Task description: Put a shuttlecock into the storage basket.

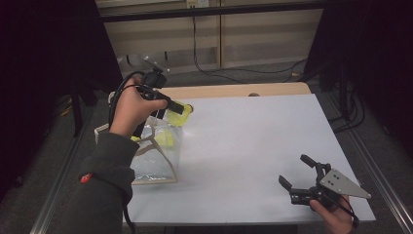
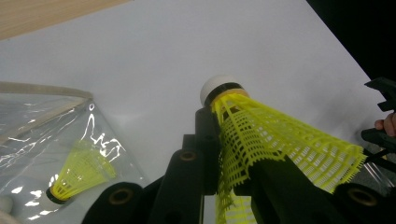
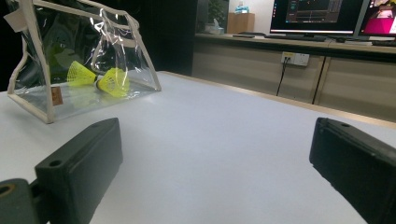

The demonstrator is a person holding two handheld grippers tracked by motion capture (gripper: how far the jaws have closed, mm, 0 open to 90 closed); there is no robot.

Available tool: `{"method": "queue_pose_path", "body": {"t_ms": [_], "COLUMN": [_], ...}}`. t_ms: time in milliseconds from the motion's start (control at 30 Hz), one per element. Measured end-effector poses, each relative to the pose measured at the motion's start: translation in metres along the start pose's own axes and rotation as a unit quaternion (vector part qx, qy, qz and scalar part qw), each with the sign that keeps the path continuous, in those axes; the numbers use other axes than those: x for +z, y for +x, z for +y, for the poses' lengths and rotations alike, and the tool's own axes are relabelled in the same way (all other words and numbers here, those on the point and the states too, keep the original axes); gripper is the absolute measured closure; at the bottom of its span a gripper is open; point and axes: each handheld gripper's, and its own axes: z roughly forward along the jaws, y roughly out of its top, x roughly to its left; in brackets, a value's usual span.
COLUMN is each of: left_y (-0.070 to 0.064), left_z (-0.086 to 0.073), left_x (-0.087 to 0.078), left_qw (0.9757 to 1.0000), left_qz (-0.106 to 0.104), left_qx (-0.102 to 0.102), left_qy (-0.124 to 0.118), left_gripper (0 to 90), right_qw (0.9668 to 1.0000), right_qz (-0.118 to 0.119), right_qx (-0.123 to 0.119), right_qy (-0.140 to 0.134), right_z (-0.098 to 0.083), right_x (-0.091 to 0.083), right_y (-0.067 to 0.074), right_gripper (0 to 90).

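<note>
Shuttlecock of yellow plastic mesh with a white cork tip (image 2: 261,140) clamped between the black jaws of the left gripper (image 1: 178,108), skirt squeezed flat at the pads, cork pointing away from the hand. Held in the air above the open top of a clear plastic pouch with cream edging (image 1: 158,161), near the left edge of the white table top (image 1: 253,141). Inside the pouch, two more yellow shuttlecocks (image 3: 95,78) lying on the bottom, cork ends meeting in the right gripper view; one of them seen through the glossy wall in the left gripper view. Pouch standing upright on the table, its straps arching over the opening. Right gripper (image 1: 298,174) down at the near right corner of the table, well apart from the pouch, jaws spread wide with nothing but bare table between them, gripped by a hand (image 1: 336,217) from below. Strip of pale wood (image 1: 234,90) along the far edge of the table.
</note>
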Motion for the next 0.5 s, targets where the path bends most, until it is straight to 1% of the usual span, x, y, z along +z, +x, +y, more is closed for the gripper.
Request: {"method": "queue_pose_path", "body": {"t_ms": [200,233,433,500], "left_y": [0.0025,0.0024,0.005,0.0055], "left_z": [-0.0003,-0.0006,-0.0014,-0.0017], "left_x": [-0.0052,-0.0057,-0.009,-0.0105], "left_qw": [1.0,1.0,1.0,1.0], "left_qz": [0.004,0.004,0.005,0.006], "left_qx": [0.0,-0.003,-0.003,-0.007], "left_qy": [0.0,-0.001,-0.001,-0.003], "left_gripper": [85.2,85.1,85.2,85.1], "right_qw": [1.0,1.0,1.0,1.0], "right_qz": [0.0,0.0,0.0,0.0], "right_qx": [0.0,0.001,0.0,0.0], "right_qy": [0.001,0.002,0.001,0.001], "right_z": [0.0,-0.0001,0.0001,0.0], "right_x": [-0.0001,-0.0001,0.0,0.0], "right_y": [0.0,0.0001,0.0002,0.0002], "right_gripper": [2.3,2.3,2.3,2.3]}}
